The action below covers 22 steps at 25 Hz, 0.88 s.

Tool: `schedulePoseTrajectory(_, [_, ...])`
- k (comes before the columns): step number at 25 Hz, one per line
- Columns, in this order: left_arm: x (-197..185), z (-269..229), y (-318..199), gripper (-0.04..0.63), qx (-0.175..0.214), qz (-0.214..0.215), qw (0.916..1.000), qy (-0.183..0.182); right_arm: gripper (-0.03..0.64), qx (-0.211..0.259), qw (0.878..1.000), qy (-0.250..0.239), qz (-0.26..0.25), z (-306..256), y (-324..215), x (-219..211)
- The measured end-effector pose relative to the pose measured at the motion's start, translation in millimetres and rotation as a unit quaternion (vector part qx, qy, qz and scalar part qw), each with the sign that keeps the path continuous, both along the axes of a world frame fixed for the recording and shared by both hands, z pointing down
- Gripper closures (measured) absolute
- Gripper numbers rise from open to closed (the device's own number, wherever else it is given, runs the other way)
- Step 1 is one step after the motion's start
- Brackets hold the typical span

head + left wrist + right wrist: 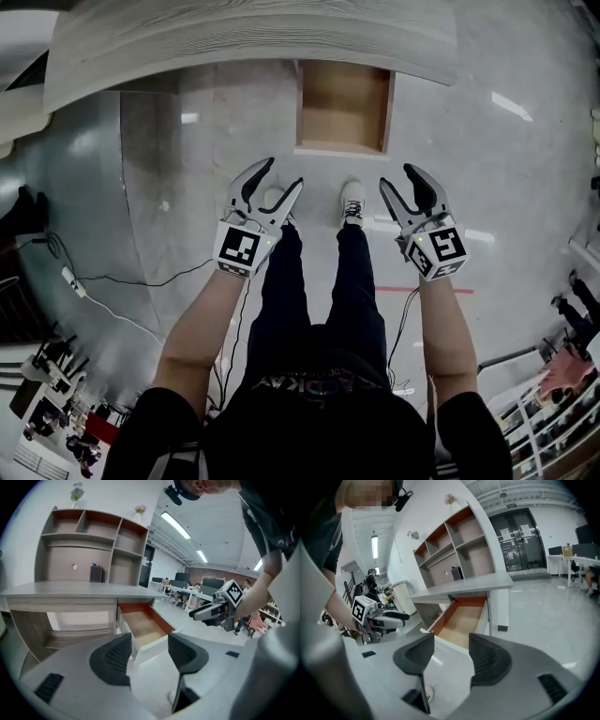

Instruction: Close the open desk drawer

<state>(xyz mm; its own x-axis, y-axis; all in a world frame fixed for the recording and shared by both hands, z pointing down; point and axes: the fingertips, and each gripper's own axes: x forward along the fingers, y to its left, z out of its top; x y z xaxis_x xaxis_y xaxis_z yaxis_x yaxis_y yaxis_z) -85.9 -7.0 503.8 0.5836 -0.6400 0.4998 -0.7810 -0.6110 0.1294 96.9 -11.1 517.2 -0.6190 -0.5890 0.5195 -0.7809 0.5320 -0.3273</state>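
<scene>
The open drawer juts out from under the pale desk top; its wooden inside is empty and its white front panel faces me. My left gripper hangs open left of the panel and short of it, with nothing between its fingers. My right gripper is open too, to the right of the panel and apart from it. The left gripper view looks past the open left gripper at the drawer. In the right gripper view the open right gripper frames the drawer.
A shelf unit stands on the desk. The person's legs and white shoes are between the grippers, just before the drawer. Cables and a power strip lie on the floor at left. Office desks stand far behind.
</scene>
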Motion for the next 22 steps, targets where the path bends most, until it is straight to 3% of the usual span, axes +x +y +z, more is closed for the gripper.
schedulePoseTrajectory(12, [2.5,73.5,-15.1,0.353,-0.026,-0.006,0.9995,-0.019,0.379,-0.034,0.998,0.039,-0.032,88.5,-8.8,-4.1])
schedulePoseTrajectory(22, [16.4,80.0,-33.3,0.354,-0.012,0.004,0.9999,-0.009,0.380,-0.022,0.998,0.038,-0.047,98.6,-25.3,-18.0])
